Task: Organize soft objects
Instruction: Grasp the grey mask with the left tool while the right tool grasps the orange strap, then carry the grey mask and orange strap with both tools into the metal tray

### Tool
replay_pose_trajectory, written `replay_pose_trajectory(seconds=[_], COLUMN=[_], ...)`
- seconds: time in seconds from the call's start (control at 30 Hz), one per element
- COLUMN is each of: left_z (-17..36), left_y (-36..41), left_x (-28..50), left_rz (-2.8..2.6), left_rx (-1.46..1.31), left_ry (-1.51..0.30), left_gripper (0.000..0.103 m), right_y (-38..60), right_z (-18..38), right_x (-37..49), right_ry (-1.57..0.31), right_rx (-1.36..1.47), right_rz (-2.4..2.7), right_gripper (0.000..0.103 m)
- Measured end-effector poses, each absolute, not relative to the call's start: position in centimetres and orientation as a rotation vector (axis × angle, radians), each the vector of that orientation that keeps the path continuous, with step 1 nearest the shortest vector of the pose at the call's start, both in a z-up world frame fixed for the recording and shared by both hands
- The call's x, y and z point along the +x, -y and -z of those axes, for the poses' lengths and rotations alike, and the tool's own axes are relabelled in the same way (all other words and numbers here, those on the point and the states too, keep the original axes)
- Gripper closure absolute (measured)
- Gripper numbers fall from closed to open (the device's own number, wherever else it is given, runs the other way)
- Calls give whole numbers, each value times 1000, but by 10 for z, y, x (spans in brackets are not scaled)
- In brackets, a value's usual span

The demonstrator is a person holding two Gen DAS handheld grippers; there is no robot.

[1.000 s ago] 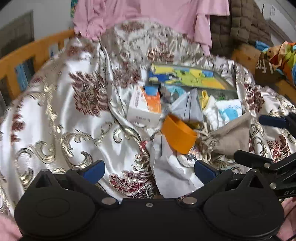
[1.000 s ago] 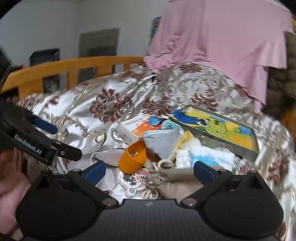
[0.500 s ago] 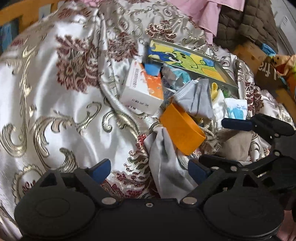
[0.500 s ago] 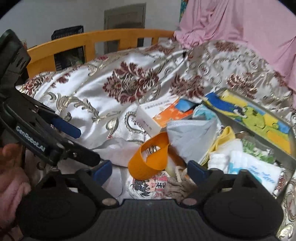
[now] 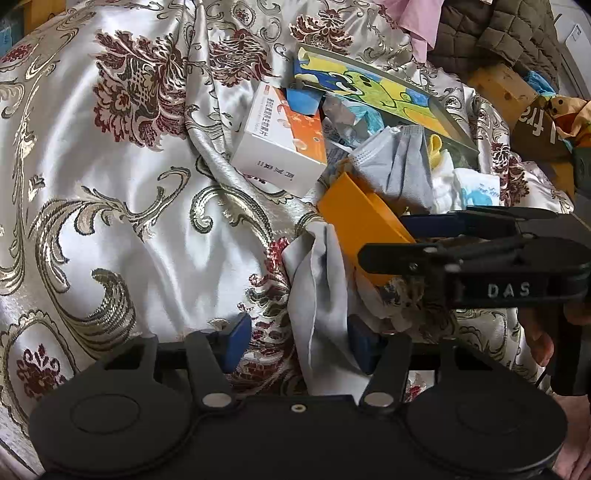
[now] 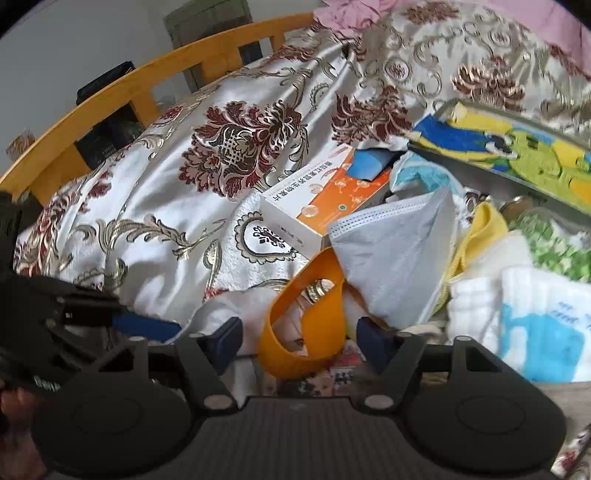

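I see a bed draped in a shiny white brocade cover (image 6: 155,206) with maroon and gold flowers. Behind it runs an orange wooden bed rail (image 6: 155,66), then a pale wall (image 6: 74,37) with a grey-green door (image 6: 207,22). Daylight is soft.

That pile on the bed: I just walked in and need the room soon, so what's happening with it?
A person is sorting a heap of small things on a patterned bedspread, with a handheld gripper in each hand. The left gripper has its jaws closing around a pale grey cloth. The right gripper has its jaws closing on either side of an orange band. Neither is gripped yet. A grey face mask and white-and-orange box lie untouched.
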State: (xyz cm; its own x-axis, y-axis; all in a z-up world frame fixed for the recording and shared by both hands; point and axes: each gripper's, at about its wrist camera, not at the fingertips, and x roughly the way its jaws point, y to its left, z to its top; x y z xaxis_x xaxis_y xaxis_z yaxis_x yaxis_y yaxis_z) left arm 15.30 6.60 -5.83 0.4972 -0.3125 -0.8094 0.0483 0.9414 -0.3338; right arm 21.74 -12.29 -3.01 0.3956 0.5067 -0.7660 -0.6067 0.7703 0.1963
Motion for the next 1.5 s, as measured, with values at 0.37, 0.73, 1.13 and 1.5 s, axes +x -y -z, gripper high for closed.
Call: replay_pose_trajectory(seconds=[0.37,0.73,1.13,1.5], left_z=[58,13,-76,-80], left_y=[-68,-76,-60,3], left_x=[148,113,151,324], left_rz=[251,231,278,300], left_rx=[-318,-335,-272,-282], left_ry=[-1029,-880,-696,-613], left_gripper=[96,101,100,98], right_y=[116,138,175,224], right_z=[35,-12,-92,-91], right_x=[208,145,125,276], right_ry=[-940,-830,-613,-599], right_rx=[-90,-125,-135,-117], right_rz=[-674,-767,-746,-478], right_gripper=[76,84,82,78])
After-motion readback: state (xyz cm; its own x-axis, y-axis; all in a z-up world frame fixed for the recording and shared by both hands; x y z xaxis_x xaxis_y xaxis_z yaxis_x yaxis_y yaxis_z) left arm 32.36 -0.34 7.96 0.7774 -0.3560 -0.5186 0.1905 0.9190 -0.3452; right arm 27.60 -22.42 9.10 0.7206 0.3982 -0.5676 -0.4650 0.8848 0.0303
